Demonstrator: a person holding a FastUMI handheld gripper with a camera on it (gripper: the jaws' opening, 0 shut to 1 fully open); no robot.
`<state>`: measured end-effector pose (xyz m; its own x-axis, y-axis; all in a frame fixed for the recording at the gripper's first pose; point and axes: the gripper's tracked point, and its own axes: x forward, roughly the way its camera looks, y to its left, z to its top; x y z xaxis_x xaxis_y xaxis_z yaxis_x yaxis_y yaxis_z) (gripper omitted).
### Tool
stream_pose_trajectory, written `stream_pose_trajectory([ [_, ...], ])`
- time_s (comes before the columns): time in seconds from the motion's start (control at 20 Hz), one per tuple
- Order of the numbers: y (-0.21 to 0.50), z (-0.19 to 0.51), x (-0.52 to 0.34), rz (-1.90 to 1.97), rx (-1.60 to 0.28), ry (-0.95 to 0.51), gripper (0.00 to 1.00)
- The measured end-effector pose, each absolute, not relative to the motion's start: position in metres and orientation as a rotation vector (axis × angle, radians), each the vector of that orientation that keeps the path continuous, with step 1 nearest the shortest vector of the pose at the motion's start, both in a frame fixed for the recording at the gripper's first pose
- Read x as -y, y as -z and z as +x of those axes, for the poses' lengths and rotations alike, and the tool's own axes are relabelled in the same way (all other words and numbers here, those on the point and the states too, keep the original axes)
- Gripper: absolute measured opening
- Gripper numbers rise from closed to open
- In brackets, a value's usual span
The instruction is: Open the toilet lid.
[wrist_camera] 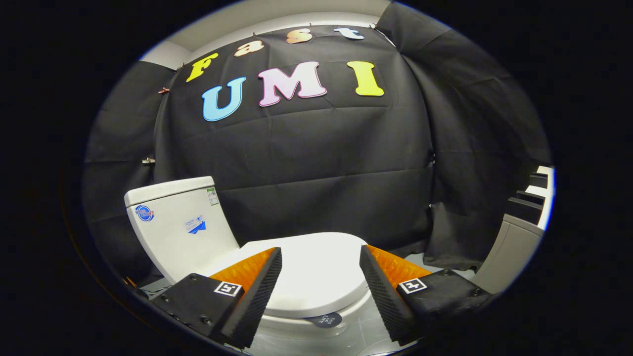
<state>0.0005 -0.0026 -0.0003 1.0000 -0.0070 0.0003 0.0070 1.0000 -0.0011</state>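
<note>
A white toilet stands ahead, its lid [316, 269] lying flat and closed over the bowl. The white tank [180, 225] rises behind the lid on the left, with stickers on its side. My gripper [320, 257] is open, its two fingers spread wide above the lid, one over each side of it. Nothing is held between them. The lid's rounded front edge [316, 309] lies between the fingers, low down, with a dark round sticker [326, 320] on the bowl rim just under it.
Black cloth hangs close behind and to the right of the toilet. A grey-white cabinet or panel [514, 247] with dark shelves stands at the far right. Pale floor [356, 331] shows under the bowl's front.
</note>
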Motion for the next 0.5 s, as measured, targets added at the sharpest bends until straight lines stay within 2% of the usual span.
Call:
stream_pose_trajectory([
  [0.5, -0.0018, -0.0004, 0.0024, -0.004, 0.004, 0.007, 0.99],
])
